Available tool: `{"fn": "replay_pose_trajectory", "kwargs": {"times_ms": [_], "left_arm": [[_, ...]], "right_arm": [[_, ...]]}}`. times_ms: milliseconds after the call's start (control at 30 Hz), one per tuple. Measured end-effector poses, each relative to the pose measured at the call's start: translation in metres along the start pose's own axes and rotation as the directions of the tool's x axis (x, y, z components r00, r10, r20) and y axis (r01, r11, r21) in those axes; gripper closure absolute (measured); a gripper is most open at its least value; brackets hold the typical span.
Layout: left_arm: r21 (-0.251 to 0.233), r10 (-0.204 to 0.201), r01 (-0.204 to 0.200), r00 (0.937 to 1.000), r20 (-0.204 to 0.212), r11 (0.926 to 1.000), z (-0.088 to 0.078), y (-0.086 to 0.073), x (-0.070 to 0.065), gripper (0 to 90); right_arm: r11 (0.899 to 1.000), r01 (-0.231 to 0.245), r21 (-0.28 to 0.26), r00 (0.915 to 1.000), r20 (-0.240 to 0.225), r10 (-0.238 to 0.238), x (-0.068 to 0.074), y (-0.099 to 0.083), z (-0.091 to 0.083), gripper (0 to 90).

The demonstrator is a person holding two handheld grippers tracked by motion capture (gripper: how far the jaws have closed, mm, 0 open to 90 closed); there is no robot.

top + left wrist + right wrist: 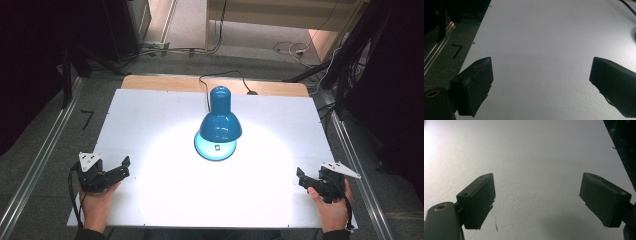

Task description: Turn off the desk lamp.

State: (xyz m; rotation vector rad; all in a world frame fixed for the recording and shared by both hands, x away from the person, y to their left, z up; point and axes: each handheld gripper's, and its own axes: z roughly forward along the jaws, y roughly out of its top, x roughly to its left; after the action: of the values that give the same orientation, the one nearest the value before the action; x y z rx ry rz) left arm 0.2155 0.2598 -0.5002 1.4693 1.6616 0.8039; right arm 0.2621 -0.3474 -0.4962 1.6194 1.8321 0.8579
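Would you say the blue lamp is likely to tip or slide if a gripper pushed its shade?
The lamp may tip: its shade overhangs the round base. Its glossy shade looks slippery for jaws. The cord behind might drag on it.

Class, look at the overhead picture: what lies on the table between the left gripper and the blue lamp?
Nothing: the high view shows bare white tabletop between the left gripper and the blue lamp.

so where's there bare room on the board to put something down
Most of the white board is bare. Free patches: the wide near strip between the left claw and the right claw, and both sides of the blue lamp. The centre is taken by the lamp and its lit base, with its cable trailing off the far edge.
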Motion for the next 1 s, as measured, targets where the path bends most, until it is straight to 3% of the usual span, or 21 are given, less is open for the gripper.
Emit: {"fn": "replay_pose_trajectory", "kwargs": {"times_ms": [1000], "left_arm": [[0.005,-0.005,0.005,1.0,-0.007,1.0,0.001,-0.001,0.0,5.5]], "right_arm": [[0.999,0.045,-0.011,0.9969,-0.063,-0.046,0.035,0.011,0.007,11.8]]}}
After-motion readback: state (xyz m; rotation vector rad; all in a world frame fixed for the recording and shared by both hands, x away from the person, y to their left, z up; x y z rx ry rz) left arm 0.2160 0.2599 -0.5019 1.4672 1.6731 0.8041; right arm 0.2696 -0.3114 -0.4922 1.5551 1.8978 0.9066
